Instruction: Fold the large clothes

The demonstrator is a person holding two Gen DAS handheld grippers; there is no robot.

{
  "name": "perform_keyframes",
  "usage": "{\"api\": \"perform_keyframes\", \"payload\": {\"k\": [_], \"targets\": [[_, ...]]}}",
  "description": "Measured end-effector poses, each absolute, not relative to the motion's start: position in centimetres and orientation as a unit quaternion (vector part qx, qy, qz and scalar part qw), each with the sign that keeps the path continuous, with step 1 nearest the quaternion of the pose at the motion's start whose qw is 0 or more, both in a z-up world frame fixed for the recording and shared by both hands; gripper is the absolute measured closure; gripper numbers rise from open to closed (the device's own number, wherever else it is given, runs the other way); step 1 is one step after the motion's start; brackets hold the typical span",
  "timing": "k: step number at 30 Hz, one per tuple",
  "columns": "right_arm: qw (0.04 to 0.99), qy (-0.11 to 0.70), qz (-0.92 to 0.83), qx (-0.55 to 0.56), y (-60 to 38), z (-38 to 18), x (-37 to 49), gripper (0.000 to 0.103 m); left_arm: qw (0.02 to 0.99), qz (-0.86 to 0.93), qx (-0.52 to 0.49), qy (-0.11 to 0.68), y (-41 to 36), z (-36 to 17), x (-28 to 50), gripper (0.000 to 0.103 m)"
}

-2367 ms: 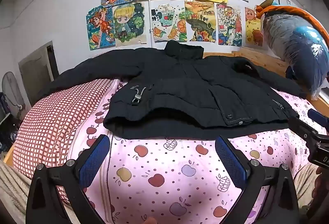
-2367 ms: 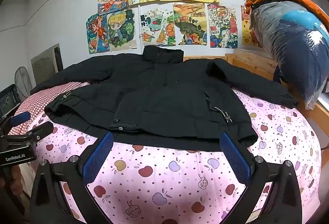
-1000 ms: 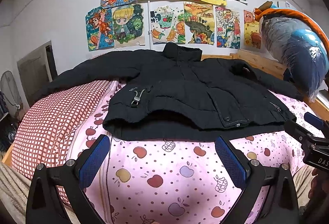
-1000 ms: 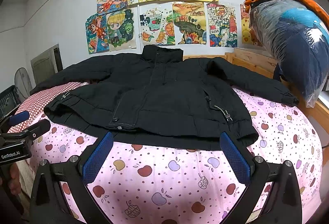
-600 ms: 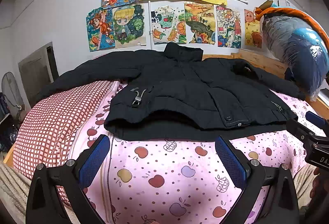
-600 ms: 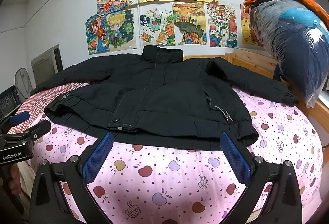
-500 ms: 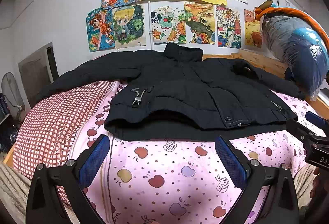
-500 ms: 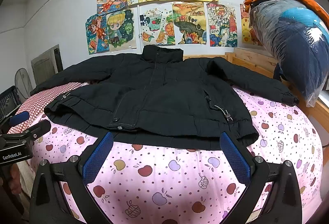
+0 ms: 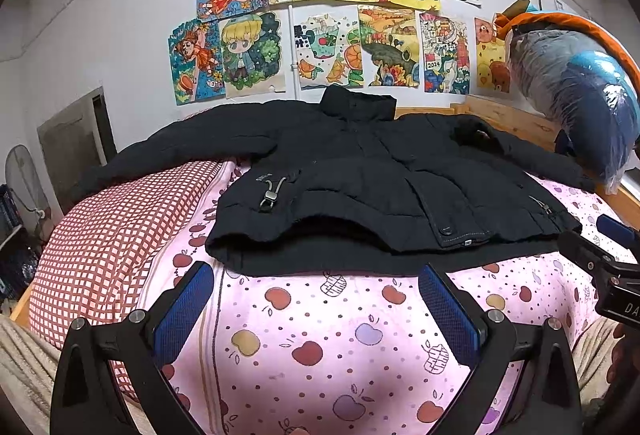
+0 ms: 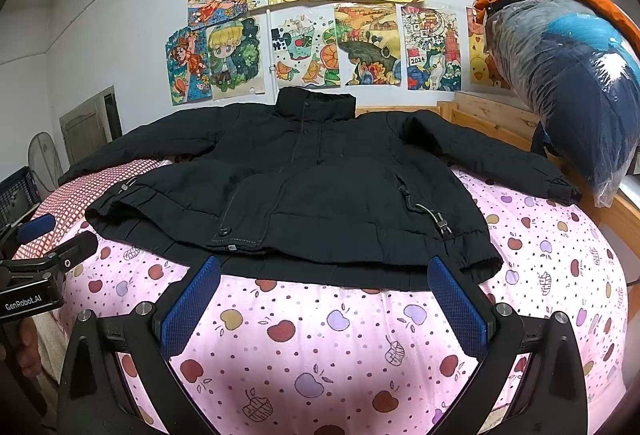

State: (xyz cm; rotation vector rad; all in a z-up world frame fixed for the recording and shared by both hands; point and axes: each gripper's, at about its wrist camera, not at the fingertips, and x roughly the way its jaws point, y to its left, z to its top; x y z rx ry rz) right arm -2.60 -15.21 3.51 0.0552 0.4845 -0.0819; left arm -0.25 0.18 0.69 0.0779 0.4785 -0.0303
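Nothing has visibly shifted since the earlier frames: the black jacket still lies spread front-up on the pink apple-print sheet, collar toward the drawings on the wall, its left sleeve over the red checked pillow. The left gripper and right gripper hang just short of the hem, fingers wide apart and empty. The bed's near edge is cut off by the frames, and the bagged bedding hides the right corner.
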Motion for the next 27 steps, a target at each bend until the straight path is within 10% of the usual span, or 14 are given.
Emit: {"api": "perform_keyframes", "payload": {"k": [27], "targets": [[0.970,0.235,-0.054,0.024,-15.4,4.4,-3.1,0.001,0.971,0.040,0.087,0.218,-0.6,2.5,0.3,0.000]]}}
